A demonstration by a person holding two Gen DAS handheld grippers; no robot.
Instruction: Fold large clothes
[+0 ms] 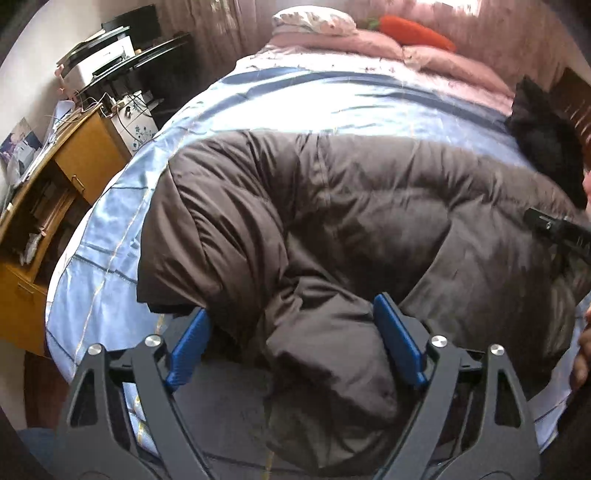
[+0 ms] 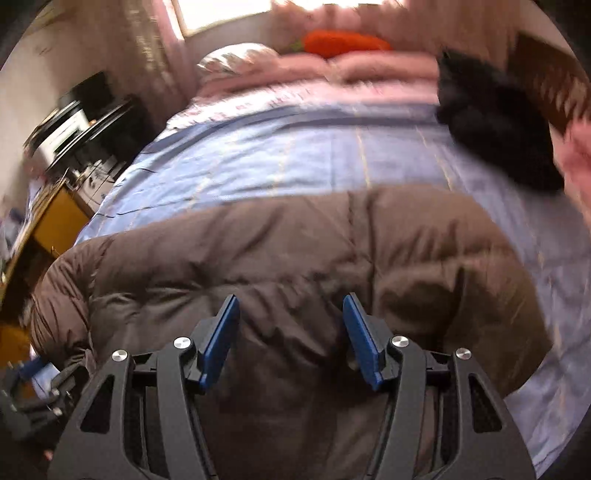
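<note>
**Bedroom, bed with brown padded coat: both tongs over the garment**

The bed [image 1: 258, 96] carries a light blue quilted cover, with pink bedding [image 1: 424, 55] and an orange carrot-shaped cushion [image 1: 417, 27] at its far end. A wooden cabinet [image 1: 55, 177] stands at the left of the bed. A black garment [image 2: 491, 122] lies on the cover towards the right, apart from the coat.

The brown padded coat [image 1: 351, 206] lies spread across the near part of the bed, one sleeve [image 1: 325, 339] folded in over the body.

Left tongs [image 1: 291, 314]: jaws wide, blue pads either side of the sleeve. Whether the pads press on the fabric cannot be told.

Right tongs [image 2: 291, 306]: jaws about half apart, over the coat's body; no fabric is pinched between the pads. This view is blurred.
</note>
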